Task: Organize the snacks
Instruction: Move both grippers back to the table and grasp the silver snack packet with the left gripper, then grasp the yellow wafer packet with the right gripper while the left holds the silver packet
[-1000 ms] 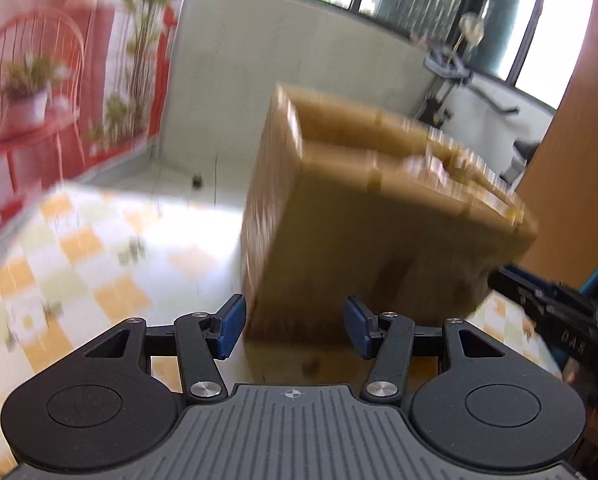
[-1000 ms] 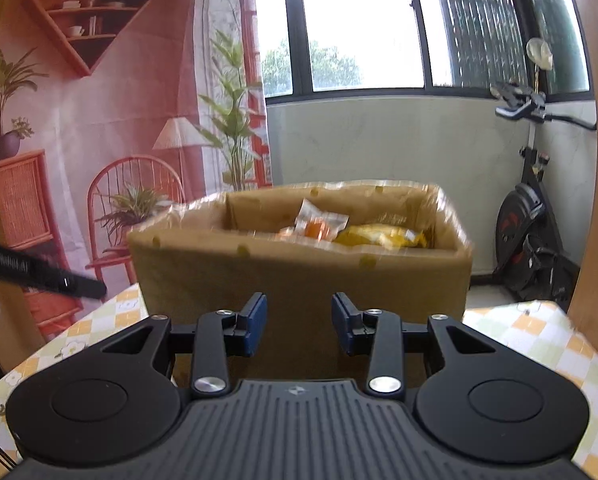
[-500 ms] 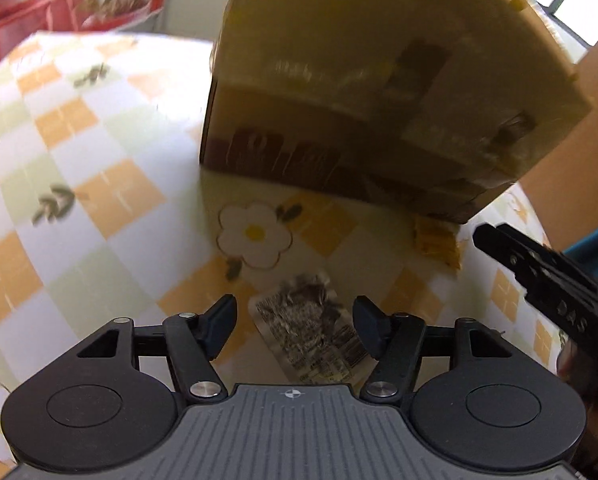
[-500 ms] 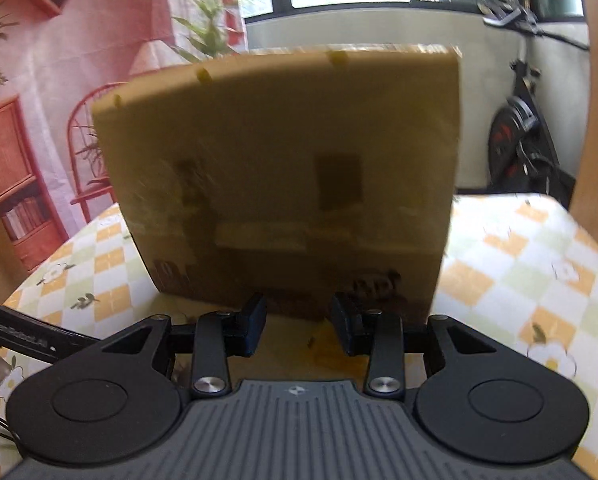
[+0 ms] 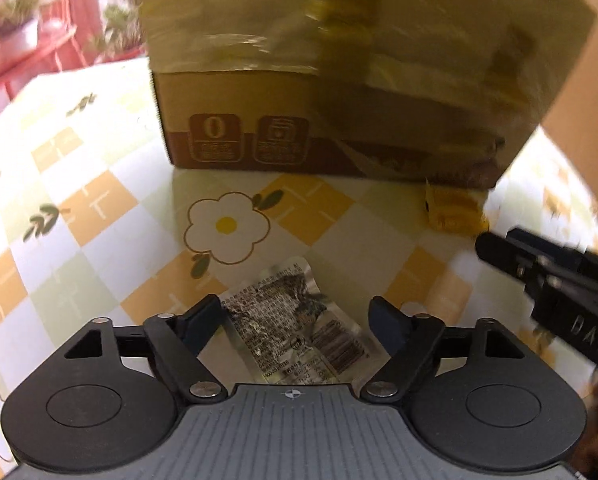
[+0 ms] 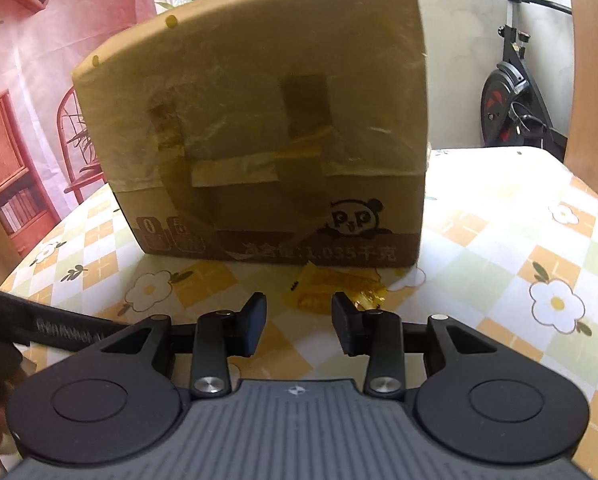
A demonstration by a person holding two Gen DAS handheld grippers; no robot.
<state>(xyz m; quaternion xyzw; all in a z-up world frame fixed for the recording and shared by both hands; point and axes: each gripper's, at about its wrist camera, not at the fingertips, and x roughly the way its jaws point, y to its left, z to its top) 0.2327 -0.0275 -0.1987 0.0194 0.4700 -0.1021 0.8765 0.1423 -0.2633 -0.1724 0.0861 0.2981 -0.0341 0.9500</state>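
A taped cardboard box (image 5: 339,80) stands on the flowered tablecloth; it also fills the right wrist view (image 6: 267,140). A silver snack packet (image 5: 295,328) lies flat on the table between the fingers of my open left gripper (image 5: 297,320). A yellow snack packet (image 6: 339,286) lies at the box's foot, just ahead of my open, empty right gripper (image 6: 299,316); it also shows in the left wrist view (image 5: 455,212). The right gripper's body (image 5: 559,292) shows at the right of the left wrist view.
The checked tablecloth (image 6: 519,240) with white flowers covers the table. An exercise bike (image 6: 515,96) stands behind at the right. A pink printed backdrop (image 6: 27,80) hangs at the left. The left gripper's body (image 6: 39,328) shows at the lower left of the right wrist view.
Both grippers have dropped from above the box's open top to the table in front of it. The silver packet now lies between the left fingers and the yellow packet ahead of the right ones.
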